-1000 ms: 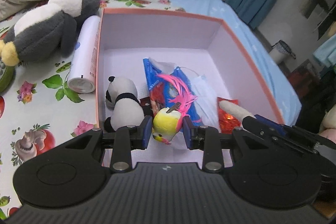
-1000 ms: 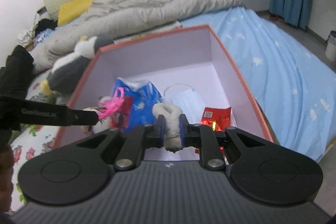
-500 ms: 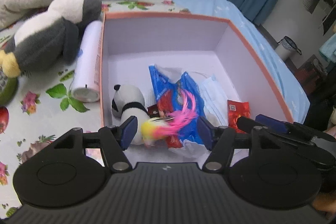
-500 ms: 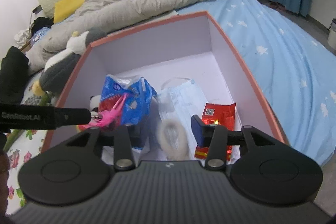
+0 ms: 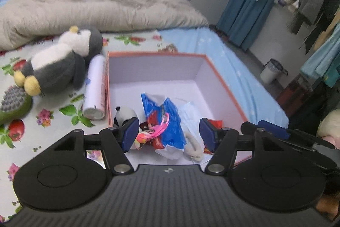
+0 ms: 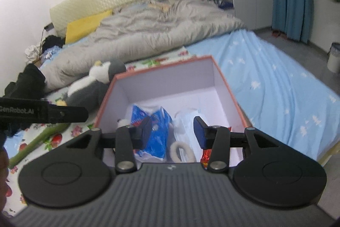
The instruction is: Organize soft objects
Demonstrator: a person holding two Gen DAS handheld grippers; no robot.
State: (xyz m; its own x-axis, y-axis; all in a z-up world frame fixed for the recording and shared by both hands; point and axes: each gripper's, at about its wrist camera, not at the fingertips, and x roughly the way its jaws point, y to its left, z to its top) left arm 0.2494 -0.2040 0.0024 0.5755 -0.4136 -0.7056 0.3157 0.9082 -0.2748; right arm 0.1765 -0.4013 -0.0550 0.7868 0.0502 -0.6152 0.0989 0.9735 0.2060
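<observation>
Holding panda, blue bag, maybe mask, box, both grippers spread, empty.

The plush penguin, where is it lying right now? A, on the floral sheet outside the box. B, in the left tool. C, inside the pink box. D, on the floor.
A: the plush penguin lies on the floral sheet, left of the pink box.
</observation>
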